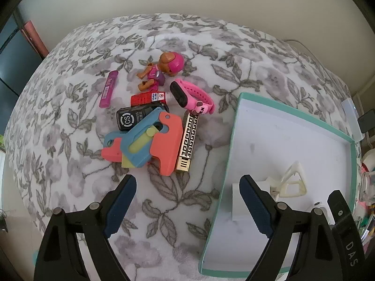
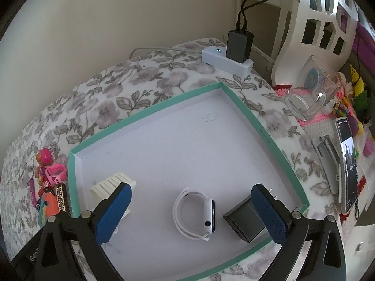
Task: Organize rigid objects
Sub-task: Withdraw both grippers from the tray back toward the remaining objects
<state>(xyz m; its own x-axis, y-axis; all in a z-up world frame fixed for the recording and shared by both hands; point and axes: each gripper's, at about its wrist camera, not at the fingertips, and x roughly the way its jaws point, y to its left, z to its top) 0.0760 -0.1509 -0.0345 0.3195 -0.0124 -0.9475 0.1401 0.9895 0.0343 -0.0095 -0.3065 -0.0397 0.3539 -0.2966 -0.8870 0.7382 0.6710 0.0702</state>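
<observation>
- Step in hand, as I judge it: sorting loose items from the pile into the box (image 2: 269,138). Three are in; seven remain on the floral cloth (image 1: 164,199).
- Left claw (image 1: 187,201) is released and empty, hovering above the cloth just short of the pile, its right finger over the box edge.
- Right claw (image 2: 191,213) is released and empty, hanging over the box floor with the white watch (image 2: 194,213) between its fingers, untouched.
- Next move likely calls for the left claw to advance, straddle the nearest item, the toy gun (image 1: 145,140), and close.
- In the box: one white watch, one black charger (image 2: 243,220), one white ribbed piece (image 2: 110,182).
- In the pile: one toy gun, one gold lighter (image 1: 187,142), one black can (image 1: 133,117), one red tube (image 1: 147,98), one pink band (image 1: 192,96), one pink stick (image 1: 108,88), one doll (image 1: 161,70).
</observation>
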